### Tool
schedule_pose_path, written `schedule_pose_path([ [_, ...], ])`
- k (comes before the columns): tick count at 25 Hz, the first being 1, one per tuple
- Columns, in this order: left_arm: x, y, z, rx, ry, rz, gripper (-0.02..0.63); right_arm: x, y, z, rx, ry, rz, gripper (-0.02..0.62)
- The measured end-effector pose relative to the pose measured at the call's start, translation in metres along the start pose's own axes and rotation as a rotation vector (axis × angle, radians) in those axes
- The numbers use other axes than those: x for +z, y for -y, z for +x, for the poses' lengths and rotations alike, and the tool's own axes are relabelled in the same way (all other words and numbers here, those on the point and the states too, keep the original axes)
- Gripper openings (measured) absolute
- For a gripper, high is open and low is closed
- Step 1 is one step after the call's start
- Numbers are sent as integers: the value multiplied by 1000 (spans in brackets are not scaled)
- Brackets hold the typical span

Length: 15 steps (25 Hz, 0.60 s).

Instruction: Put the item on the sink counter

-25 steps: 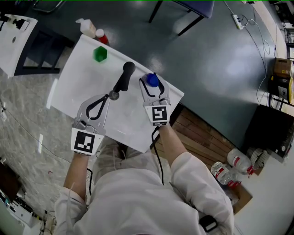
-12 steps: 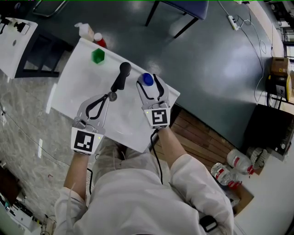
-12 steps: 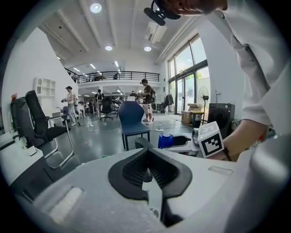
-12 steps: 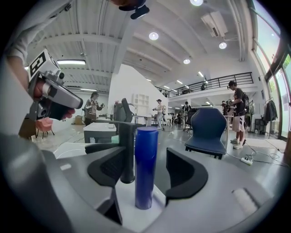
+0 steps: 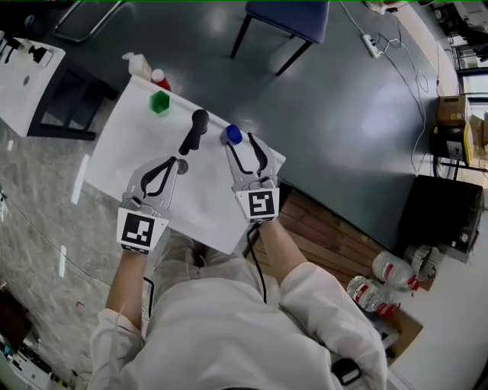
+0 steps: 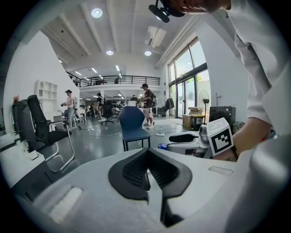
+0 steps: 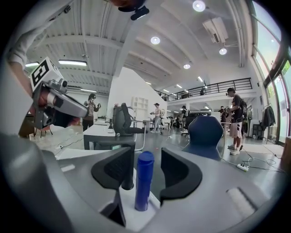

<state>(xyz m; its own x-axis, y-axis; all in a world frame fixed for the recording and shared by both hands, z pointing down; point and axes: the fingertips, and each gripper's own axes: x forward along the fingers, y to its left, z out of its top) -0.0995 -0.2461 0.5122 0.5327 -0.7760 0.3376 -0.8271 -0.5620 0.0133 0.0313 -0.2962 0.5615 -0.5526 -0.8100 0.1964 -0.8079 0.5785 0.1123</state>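
Observation:
A blue bottle stands upright on the white table. My right gripper hangs just above and behind it. Its jaws have just been closing, but they stand open, with a gap on each side of the bottle. A tall black bottle stands to the left of the blue one. My left gripper is shut on nothing, its tips beside the black bottle's base. A green block sits further back on the table.
A white pump bottle and a red-capped one stand at the table's far corner. A blue chair is beyond on the dark floor. A white unit is at far left, with marbled surface beside the table.
Both grippers have lifted, the right one more. The blue bottle, earlier deep between the right fingers, now shows at their tips and still stands on the table.

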Motion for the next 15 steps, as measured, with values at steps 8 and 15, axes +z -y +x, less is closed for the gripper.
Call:
schedule_pose_path([
  [8, 18, 1, -13, 32, 36, -5, -2, 31, 1, -31, -28, -5, -16, 82],
  [15, 41, 6, -29, 55, 80, 9, -2, 61, 2, -65, -50, -17, -21, -2],
])
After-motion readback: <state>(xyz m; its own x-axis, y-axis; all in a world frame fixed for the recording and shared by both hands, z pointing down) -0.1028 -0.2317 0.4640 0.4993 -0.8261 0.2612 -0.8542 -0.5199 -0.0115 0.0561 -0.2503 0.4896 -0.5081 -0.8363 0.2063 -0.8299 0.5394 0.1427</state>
